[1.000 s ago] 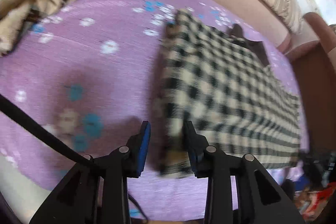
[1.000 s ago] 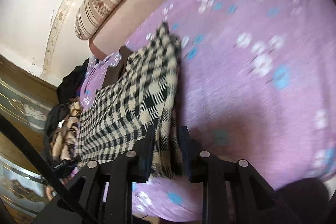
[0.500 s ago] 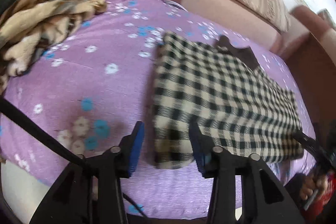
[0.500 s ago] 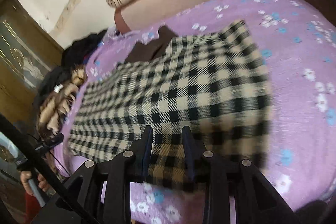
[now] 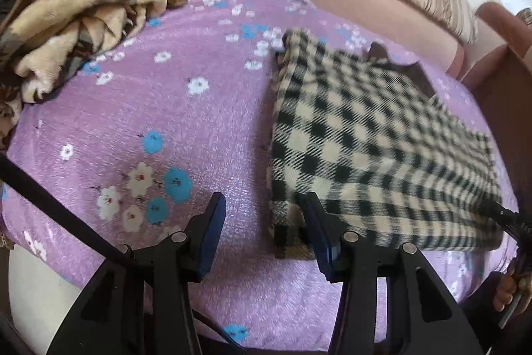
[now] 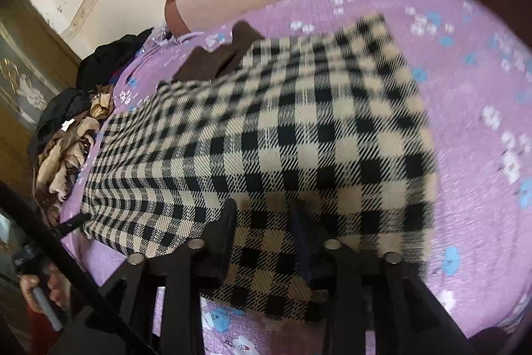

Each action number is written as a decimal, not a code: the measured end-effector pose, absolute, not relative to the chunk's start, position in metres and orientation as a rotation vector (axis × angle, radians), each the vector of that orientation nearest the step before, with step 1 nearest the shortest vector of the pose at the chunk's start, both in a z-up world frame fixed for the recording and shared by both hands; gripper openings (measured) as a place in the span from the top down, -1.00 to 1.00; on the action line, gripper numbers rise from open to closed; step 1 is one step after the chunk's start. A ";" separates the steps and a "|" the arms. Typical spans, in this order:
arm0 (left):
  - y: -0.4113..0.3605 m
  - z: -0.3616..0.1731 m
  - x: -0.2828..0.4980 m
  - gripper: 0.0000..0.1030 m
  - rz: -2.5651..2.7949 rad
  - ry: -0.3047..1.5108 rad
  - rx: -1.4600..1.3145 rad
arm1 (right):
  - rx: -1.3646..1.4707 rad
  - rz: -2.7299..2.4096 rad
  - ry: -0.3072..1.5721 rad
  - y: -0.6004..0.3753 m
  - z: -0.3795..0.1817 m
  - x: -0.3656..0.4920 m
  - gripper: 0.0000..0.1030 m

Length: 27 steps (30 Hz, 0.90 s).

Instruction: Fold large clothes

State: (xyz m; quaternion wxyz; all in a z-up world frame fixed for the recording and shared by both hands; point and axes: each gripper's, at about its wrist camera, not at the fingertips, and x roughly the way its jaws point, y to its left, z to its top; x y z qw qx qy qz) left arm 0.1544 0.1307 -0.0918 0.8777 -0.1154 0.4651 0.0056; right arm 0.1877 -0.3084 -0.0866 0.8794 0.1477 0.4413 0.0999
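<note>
Checked garment [image 5: 365,148] lies folded flat on my purple floral bedspread [image 5: 186,128], edges motion-blurred in both views. Left gripper [image 5: 262,222] jaws have just been opening, parted, garment's near corner just inside the right finger, not pinched. Right gripper [image 6: 262,235] also just opening, cloth beneath, no pinch visible. Only the left view shows the tan blanket heap [image 5: 76,25] properly; the right view shows the brown collar [image 6: 219,55] better.

The left gripper [image 5: 262,222] is angling downward, its jaws standing apart after just opening, with a corner of cloth lying between them unpressed. The right gripper [image 6: 262,232] is also tilting down, its jaws having just been opening, parted above fabric without pinching it. Each hand [image 6: 40,288] is gripping its handle.
</note>
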 end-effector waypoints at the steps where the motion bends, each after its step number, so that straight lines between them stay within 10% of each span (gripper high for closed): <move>1: 0.129 -0.087 0.150 0.07 0.010 0.955 -0.241 | 0.303 0.204 0.907 -0.310 -0.082 0.185 0.21; 27: -0.015 -0.068 0.104 -0.14 -0.121 0.878 -0.052 | 0.441 -0.104 0.775 -0.403 -0.096 0.131 -0.01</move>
